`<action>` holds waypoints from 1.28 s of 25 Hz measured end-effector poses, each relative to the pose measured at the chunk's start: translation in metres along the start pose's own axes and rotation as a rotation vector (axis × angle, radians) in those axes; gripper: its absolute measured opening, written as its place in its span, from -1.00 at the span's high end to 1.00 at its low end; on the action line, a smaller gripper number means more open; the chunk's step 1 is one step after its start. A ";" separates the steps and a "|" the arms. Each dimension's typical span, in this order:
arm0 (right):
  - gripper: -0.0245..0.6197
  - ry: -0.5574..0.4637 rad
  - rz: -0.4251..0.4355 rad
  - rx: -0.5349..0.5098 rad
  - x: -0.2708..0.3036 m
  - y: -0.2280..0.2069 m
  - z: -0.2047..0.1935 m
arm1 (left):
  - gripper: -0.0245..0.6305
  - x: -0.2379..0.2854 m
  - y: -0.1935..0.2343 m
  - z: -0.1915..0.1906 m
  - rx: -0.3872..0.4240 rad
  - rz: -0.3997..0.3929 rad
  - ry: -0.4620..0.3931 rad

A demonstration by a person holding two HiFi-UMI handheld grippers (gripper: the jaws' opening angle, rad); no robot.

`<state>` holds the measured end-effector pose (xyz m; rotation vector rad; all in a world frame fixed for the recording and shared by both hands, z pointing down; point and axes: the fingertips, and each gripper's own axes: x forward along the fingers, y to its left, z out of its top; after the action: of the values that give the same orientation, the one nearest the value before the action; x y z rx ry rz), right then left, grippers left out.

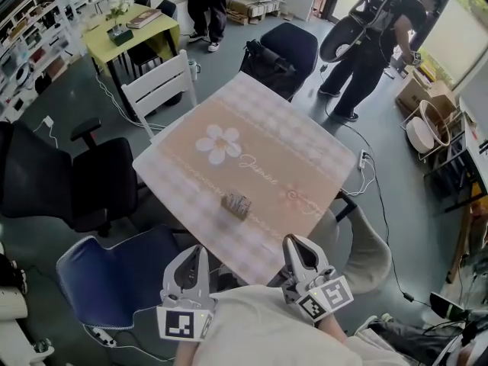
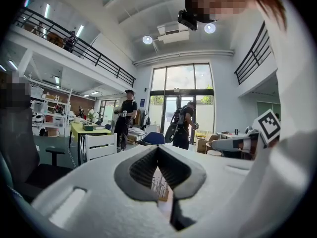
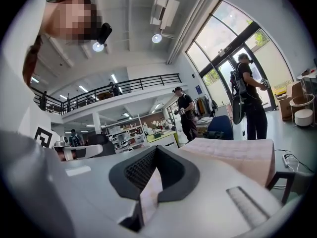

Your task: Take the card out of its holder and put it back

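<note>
Start of the job, by the look of it: the white left gripper (image 1: 197, 252) & right gripper (image 1: 297, 242) hover clenched and empty near the small brown card holder (image 1: 236, 204) on the peach flower-print tablecloth (image 1: 305, 166) (card apparently inside), so next move probably needs a fwd reach and jaws opened.

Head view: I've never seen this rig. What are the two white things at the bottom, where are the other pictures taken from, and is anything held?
No robot: a person holds a two-jaw tool in each hand, the left gripper and the right gripper. The head view looks down from the person's head. Each other picture comes from a camera on one gripper, looking along its jaws. On the table lies a small card holder. Both grippers are shut and empty.
</note>
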<state>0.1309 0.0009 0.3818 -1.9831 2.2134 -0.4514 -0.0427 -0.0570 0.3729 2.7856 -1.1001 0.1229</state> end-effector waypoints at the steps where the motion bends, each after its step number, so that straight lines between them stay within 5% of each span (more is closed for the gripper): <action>1: 0.92 0.003 0.003 -0.015 0.000 0.000 0.000 | 0.93 -0.001 0.000 -0.001 0.000 0.002 0.003; 7: 0.92 0.073 0.043 -0.311 0.001 0.002 -0.015 | 0.93 -0.006 0.011 -0.001 0.009 0.028 0.003; 12: 0.92 0.112 0.055 -0.369 0.008 -0.009 -0.032 | 0.93 -0.004 0.017 -0.001 0.016 0.033 -0.001; 16: 0.92 0.201 0.140 -0.572 0.014 -0.010 -0.052 | 0.93 0.001 0.014 0.001 0.015 0.019 -0.001; 23: 0.92 0.059 0.090 -0.291 0.031 -0.012 -0.020 | 0.93 0.009 0.018 0.002 0.015 0.023 -0.005; 32: 0.92 0.042 0.112 -0.197 0.054 -0.012 -0.011 | 0.93 0.020 0.022 0.000 0.003 0.021 0.006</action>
<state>0.1325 -0.0519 0.4013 -1.9411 2.4661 -0.2722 -0.0433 -0.0865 0.3779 2.7749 -1.1296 0.1353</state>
